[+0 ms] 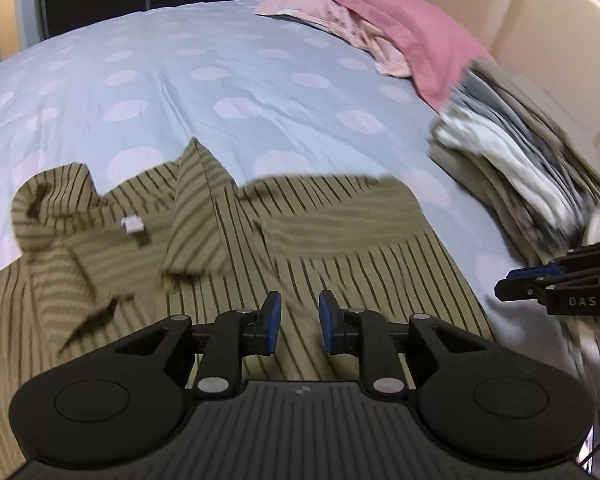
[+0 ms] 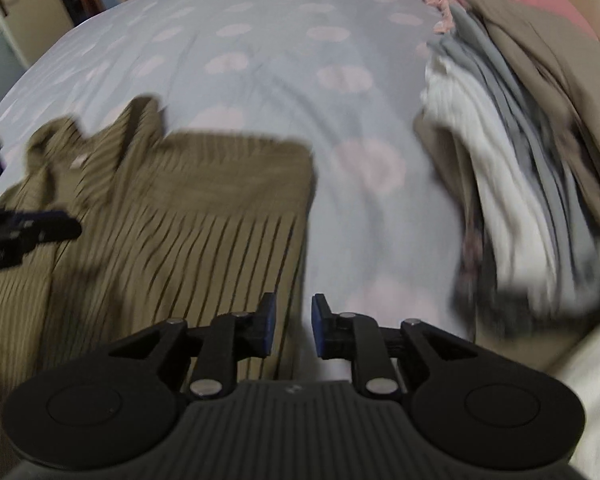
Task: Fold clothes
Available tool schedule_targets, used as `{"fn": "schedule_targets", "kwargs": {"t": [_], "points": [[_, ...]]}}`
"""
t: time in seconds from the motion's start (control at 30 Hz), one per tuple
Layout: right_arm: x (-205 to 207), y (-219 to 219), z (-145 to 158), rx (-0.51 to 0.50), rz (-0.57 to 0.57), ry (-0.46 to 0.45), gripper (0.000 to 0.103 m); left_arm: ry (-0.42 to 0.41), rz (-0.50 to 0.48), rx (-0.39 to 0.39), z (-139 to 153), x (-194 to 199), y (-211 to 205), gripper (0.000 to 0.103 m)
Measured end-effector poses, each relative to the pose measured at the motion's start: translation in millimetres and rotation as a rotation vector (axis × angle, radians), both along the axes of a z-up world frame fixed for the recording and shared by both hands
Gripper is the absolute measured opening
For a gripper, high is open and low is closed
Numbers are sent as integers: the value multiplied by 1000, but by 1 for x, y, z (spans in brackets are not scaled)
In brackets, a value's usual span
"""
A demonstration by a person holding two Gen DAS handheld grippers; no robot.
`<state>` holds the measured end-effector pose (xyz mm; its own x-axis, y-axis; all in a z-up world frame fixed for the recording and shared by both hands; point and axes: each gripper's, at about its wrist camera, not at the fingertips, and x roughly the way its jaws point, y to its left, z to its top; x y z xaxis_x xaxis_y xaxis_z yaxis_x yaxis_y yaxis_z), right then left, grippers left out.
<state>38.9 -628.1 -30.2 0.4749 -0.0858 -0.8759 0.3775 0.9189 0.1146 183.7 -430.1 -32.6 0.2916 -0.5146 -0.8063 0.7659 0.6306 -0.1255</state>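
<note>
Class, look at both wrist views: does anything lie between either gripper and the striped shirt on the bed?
Nothing visible does. The left gripper hangs open right over the striped shirt; the right gripper hangs open over its right edge. The stack of folded clothes lies aside.

The right gripper (image 2: 293,326) hangs with its jaws a little apart and nothing between them over the right edge of the striped brown shirt (image 2: 204,216) on the spotted bed (image 2: 284,56), near a pile of folded clothes (image 2: 512,160).

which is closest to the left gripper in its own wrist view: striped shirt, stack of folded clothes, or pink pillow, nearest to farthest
1. Striped shirt: directly under and ahead of the left gripper.
2. Stack of folded clothes: off to the right, at the bed's edge.
3. Pink pillow: far upper right, by the headboard.
</note>
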Motion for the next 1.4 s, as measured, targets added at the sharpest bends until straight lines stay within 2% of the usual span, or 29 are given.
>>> {"fn": "schedule_targets", "kwargs": {"t": [0.1,0.17,0.27,0.43,0.63,0.97,1.07,1.17,1.4], "points": [[-31,20,3,1,38,6,26,-27,-34,16,6,-24,14,26],[-51,32,4,-10,63,6,28,-35,-42,24,10,-34,21,26],[-75,47,5,-24,75,2,31,-15,-34,28,15,-45,30,26],[-100,71,3,-18,124,-27,39,-3,-25,24,20,-63,39,34],[-91,104,-7,-136,241,-43,39,-6,-15,54,16,-77,41,35],[-43,116,-40,-215,321,20,42,-22,32,82,17,-67,47,35],[-35,121,-47,-272,338,33,38,-23,46,92,15,-61,49,35],[-31,118,-49,-324,324,71,5,-25,54,103,13,-56,49,35],[-54,68,-20,-283,136,27,3,-30,51,108,12,-45,45,35]]}}
